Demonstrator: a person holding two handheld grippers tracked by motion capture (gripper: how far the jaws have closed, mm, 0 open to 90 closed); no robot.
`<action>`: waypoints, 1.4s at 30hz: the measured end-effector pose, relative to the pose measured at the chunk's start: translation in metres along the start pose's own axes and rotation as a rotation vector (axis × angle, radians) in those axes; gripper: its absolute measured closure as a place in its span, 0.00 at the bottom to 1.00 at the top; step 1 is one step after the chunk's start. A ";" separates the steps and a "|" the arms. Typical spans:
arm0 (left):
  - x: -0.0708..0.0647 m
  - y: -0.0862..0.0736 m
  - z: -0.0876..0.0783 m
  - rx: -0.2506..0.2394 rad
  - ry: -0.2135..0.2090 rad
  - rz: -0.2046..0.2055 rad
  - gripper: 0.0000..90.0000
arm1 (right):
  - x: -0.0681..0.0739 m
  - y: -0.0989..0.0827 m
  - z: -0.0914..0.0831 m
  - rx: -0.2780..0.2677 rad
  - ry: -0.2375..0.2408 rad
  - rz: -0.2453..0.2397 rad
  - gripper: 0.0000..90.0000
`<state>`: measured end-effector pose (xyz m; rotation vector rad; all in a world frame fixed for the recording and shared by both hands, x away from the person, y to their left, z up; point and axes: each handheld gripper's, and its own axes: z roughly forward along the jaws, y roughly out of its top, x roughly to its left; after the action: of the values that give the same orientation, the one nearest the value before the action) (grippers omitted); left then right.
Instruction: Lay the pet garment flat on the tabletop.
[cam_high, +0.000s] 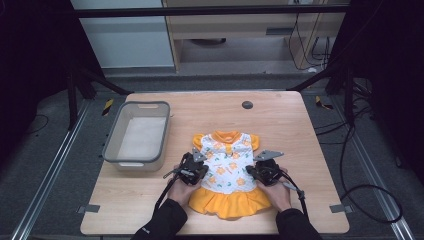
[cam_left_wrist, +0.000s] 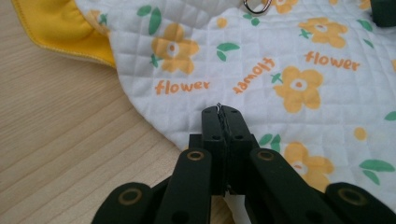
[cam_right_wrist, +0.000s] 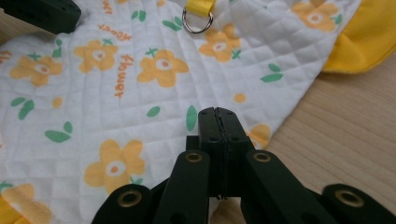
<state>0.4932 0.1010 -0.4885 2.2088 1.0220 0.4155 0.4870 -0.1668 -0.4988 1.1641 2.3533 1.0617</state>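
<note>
- In the high view, a small dress (cam_high: 227, 170) was seen laid flat on the wooden table (cam_high: 300, 130), with its collar turned away from the person and its orange skirt nearest the person.
- The dress had a white quilted body printed with orange flowers, orange sleeves and an orange collar.
- The left gripper (cam_high: 192, 167) was held at the left edge of the dress body, just above the skirt, and the right gripper (cam_high: 261, 169) at the right edge, at about the same height.
- Both grippers were held by hands in dark sleeves that entered from the bottom edge.
- A grey bin (cam_high: 137, 135) was seen to the left of the dress, apart from it, and a small dark round disc (cam_high: 247, 104) was set in the table near its far edge.
- In the left gripper view, the left gripper (cam_left_wrist: 223, 112) was shown with its jaws pressed together, their tips over the white quilted cloth close to its edge; whether cloth was pinched between them could not be told.
- The word "flower" was printed on the cloth, an orange sleeve (cam_left_wrist: 65, 28) lay at the upper left, and part of a metal ring (cam_left_wrist: 254, 5) was seen at the top.
- In the right gripper view, the right gripper (cam_right_wrist: 217, 113) was likewise shown with jaws closed together over the cloth near its edge; a grip on the cloth could not be confirmed.
- A metal ring (cam_right_wrist: 197, 21) on a yellow strap was seen at the top, and bare table at the right.
</note>
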 end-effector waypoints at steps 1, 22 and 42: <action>0.001 0.001 -0.002 -0.006 0.000 0.001 0.99 | 0.001 0.001 -0.002 -0.011 -0.001 0.001 1.00; 0.029 0.070 0.032 -0.103 0.112 0.019 0.94 | 0.044 -0.024 -0.039 -0.029 0.086 -0.033 1.00; 0.052 0.073 0.076 -0.053 0.206 -0.019 1.00 | 0.047 -0.032 -0.033 0.031 0.110 -0.044 1.00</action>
<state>0.6068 0.0730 -0.4941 2.1400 1.1254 0.6643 0.4215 -0.1585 -0.4977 1.0854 2.4757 1.1036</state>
